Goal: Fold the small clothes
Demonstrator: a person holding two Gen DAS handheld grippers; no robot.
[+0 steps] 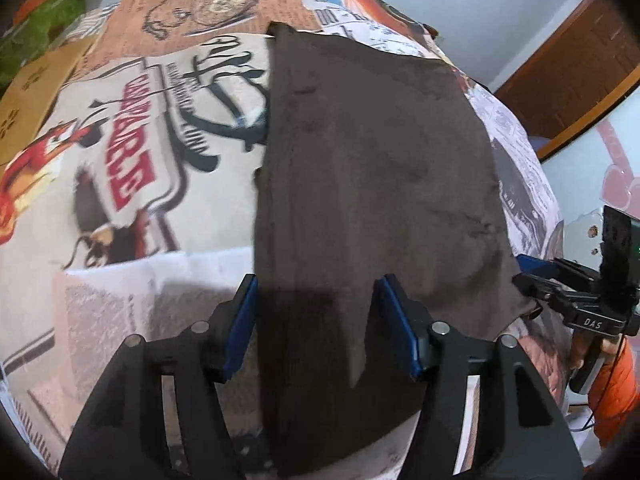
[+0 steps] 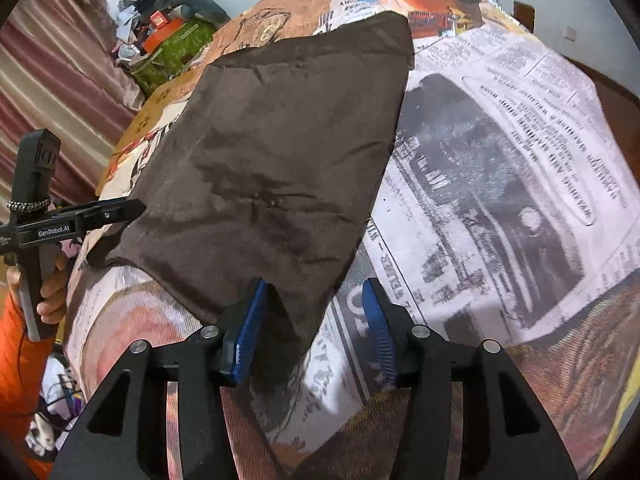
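A dark brown fabric garment (image 1: 372, 184) lies spread flat on a table covered with a printed newspaper-pattern cloth (image 2: 500, 168). Its near hem hangs over the table's front edge at 6 o'clock.

**Gripper state**
- The left gripper (image 1: 316, 320), black with blue pads, is spread wide. The near hem lies between its fingers, but the pads do not press it.
- The right gripper (image 2: 314, 320) is likewise released. The garment's near corner, at 6 o'clock, sits against its left pad; the right pad stands clear over the cloth.

**Step in hand**
Judged from the layout, the garment is laid out and both tools are lining up on the near edge before a first fold. No fold is yet made.

**Next move**
Each gripper needs to close on its own part of the near hem. Both should then lift together and carry that edge toward 12 o'clock.

**Not resolved**
- The far hem at 12 o'clock is foreshortened by the lens.
- The garment type cannot be told.
- Clutter (image 2: 168, 36) at 10 o'clock in the right wrist view is too small to identify.
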